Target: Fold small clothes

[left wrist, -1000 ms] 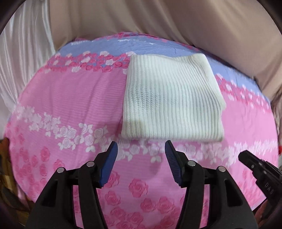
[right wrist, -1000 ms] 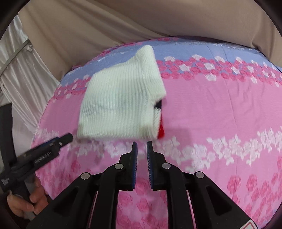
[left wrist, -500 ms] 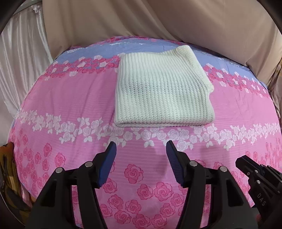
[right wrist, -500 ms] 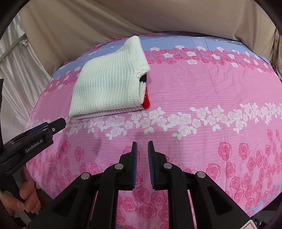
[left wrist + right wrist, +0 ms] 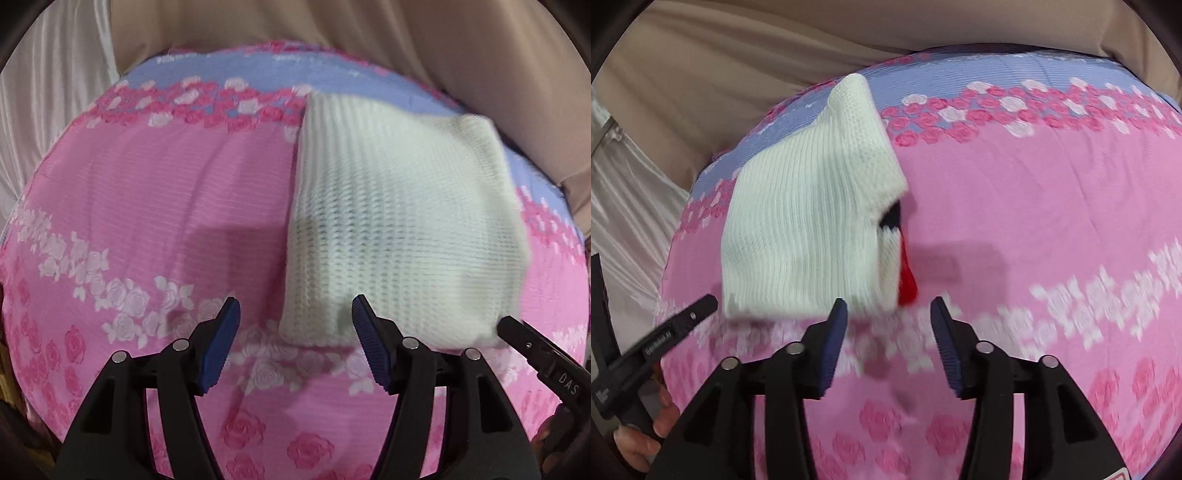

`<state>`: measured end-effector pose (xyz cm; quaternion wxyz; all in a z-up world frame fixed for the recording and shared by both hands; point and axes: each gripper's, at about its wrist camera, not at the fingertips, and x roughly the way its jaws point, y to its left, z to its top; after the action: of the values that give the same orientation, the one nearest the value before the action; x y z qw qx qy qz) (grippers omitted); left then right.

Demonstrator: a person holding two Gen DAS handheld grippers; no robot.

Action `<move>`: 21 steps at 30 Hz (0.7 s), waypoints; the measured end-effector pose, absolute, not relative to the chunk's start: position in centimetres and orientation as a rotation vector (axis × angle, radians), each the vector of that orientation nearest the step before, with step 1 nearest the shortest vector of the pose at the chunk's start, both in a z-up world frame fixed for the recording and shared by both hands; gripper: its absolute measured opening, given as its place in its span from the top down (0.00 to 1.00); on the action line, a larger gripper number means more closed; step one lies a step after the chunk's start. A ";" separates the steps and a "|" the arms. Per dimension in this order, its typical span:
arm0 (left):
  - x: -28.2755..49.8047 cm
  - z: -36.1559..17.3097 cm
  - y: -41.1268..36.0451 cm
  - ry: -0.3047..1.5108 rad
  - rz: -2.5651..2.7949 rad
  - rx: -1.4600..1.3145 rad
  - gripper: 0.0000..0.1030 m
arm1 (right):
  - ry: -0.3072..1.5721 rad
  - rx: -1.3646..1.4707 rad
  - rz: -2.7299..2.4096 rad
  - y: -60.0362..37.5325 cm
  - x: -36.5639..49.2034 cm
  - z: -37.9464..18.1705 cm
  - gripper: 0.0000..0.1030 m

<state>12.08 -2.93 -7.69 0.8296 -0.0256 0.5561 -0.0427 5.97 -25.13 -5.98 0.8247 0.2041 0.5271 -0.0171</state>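
A folded white knit garment (image 5: 399,221) lies on the pink floral sheet (image 5: 166,206). In the right wrist view the garment (image 5: 812,229) shows a red and dark part sticking out at its right edge. My left gripper (image 5: 295,325) is open and empty, its fingertips just short of the garment's near left corner. My right gripper (image 5: 888,321) is open and empty, just short of the garment's near right corner. Each gripper shows at the edge of the other's view.
The sheet covers a table with a blue floral band (image 5: 1015,85) at the far edge. Beige cloth (image 5: 332,37) hangs behind it and a white curtain (image 5: 48,110) hangs at the left.
Both grippers have moved in close to the garment's near edge. My right gripper has opened from nearly shut. The left stayed open.
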 end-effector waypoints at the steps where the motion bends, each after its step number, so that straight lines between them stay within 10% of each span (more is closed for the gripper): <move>1: 12.6 -8.5 -2.9 1.202 -0.089 -0.063 0.42 | 1.163 0.425 -0.020 -24.8 7.3 -7.3 0.45; 3: 12.8 -8.6 -2.7 1.206 -0.091 -0.086 0.43 | 1.197 0.421 -0.005 -24.5 8.4 -8.3 0.80; 10: 13.0 -9.8 -2.8 1.199 -0.079 -0.037 0.40 | 1.135 0.369 -0.032 -25.0 7.5 -7.4 0.84; 18: 9.7 -5.3 -3.8 1.091 -0.083 0.046 0.35 | 1.045 0.376 -0.137 -24.6 3.9 -3.1 0.69; 21: 7.3 -3.4 -4.3 1.027 -0.086 0.061 0.22 | 0.977 0.286 -0.261 -23.8 0.5 -1.0 0.40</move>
<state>7.32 -4.33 -3.45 0.8696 0.0291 0.4912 -0.0413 0.45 -23.80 -1.00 0.8651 0.1367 0.4663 -0.1244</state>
